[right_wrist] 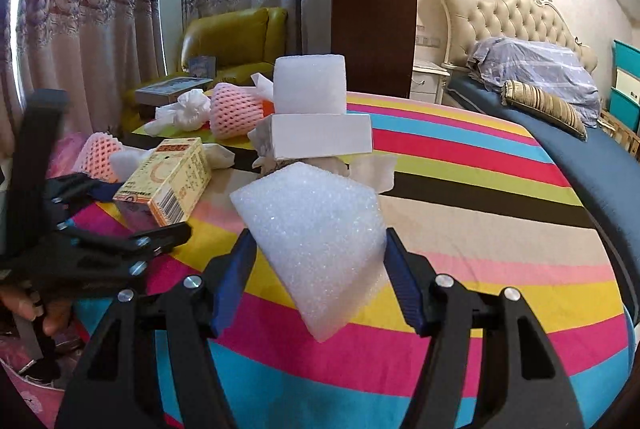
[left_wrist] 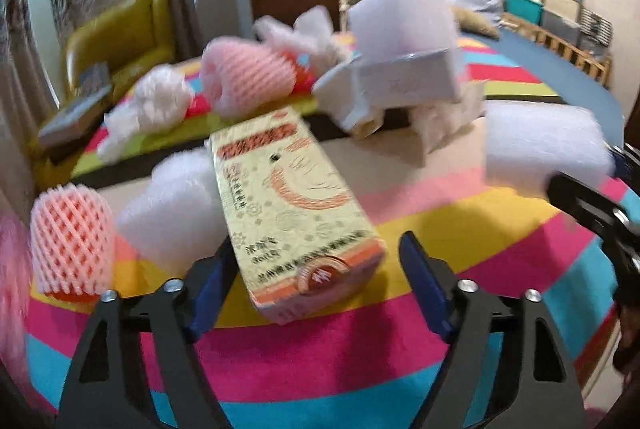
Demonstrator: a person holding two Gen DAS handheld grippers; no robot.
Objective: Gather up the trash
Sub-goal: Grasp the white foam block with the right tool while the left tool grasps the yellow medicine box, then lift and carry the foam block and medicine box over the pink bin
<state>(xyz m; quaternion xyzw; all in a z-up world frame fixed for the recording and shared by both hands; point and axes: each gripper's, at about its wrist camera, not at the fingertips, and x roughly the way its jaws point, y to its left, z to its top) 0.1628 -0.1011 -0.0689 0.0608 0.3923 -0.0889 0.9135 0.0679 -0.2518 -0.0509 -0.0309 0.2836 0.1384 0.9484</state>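
A yellow and orange carton (left_wrist: 296, 205) lies on the striped tablecloth (left_wrist: 460, 249) between the jaws of my left gripper (left_wrist: 316, 247). Its left side is against the left pad, while a gap shows at the right pad (left_wrist: 424, 289), so the grip is open. From the right wrist view the same carton (right_wrist: 168, 181) sits between the left gripper's (right_wrist: 144, 209) fingers. My right gripper (right_wrist: 320, 281) is shut on a white foam block (right_wrist: 316, 245), held tilted above the table. That block (left_wrist: 540, 149) and the right gripper (left_wrist: 592, 209) show at the right edge of the left wrist view.
More trash lies farther back on the table: pink foam nets (right_wrist: 232, 109) (left_wrist: 72, 233), a knotted white bag (right_wrist: 188, 109), crumpled tissue (right_wrist: 220, 153), and a foam block (right_wrist: 310, 83) stacked on a white box (right_wrist: 320, 137). A yellow armchair (right_wrist: 232, 37) and a bed (right_wrist: 600, 157) stand beyond.
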